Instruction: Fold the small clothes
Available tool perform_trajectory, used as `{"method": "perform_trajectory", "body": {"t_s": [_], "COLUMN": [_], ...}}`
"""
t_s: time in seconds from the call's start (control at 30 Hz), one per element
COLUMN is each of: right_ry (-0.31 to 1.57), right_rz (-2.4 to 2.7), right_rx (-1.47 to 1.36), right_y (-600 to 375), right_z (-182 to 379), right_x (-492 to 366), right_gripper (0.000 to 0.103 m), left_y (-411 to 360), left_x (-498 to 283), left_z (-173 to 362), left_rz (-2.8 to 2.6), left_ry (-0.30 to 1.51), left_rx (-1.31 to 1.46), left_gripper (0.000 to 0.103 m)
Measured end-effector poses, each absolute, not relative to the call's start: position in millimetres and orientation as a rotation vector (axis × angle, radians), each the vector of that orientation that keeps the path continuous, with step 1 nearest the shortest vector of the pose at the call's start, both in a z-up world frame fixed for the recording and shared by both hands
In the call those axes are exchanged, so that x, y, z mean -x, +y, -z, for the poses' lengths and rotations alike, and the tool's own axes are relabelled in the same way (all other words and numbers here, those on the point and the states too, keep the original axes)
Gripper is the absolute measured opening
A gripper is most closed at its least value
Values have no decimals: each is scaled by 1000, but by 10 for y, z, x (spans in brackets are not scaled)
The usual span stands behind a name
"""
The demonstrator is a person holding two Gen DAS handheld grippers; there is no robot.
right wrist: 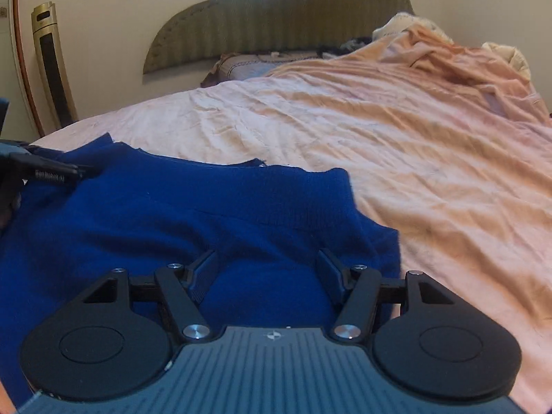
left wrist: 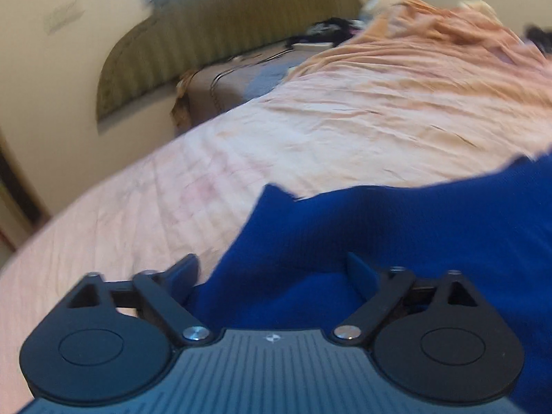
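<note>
A deep blue knitted garment (right wrist: 179, 207) lies spread on the pink bed sheet (right wrist: 345, 131), its ribbed edge toward the headboard. My right gripper (right wrist: 269, 269) is open just above the garment's near right part, jaws wide apart with blue cloth showing between them. In the left wrist view the same blue garment (left wrist: 396, 234) fills the lower right, and my left gripper (left wrist: 272, 276) is open over its left edge, one finger over the sheet, the other over the cloth. The left gripper's fingers (right wrist: 51, 170) also show at the right wrist view's left edge.
A rumpled peach blanket (right wrist: 448, 79) covers the bed's far right. An olive padded headboard (right wrist: 276, 13) stands against the wall, with a purple pillow (right wrist: 248, 65) and dark items below it. A gold tower fan (right wrist: 51, 65) stands left of the bed.
</note>
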State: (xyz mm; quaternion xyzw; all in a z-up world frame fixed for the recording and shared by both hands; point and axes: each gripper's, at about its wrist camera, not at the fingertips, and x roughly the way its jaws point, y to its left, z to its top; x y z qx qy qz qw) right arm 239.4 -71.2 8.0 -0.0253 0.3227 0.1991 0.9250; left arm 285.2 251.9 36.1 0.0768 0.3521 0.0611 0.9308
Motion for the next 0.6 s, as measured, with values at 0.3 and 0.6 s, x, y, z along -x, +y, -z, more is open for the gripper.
{"method": "perform_trajectory", "body": {"t_s": [0.3,0.6], "right_ry": [568,704], "right_rz": [-352,-315], "right_rx": [-284,-914], "right_y": [-1250,-2069], "right_z": [-517,36], "right_x": [-1595,-409], "right_gripper": [81,80], "left_y": [2987,3513], "left_x": [-1873,-375], "left_z": [-861,-391], "left_rz": [-239,-130], "left_ry": [519,580], "left_rx": [118,787], "left_gripper": [102,101]}}
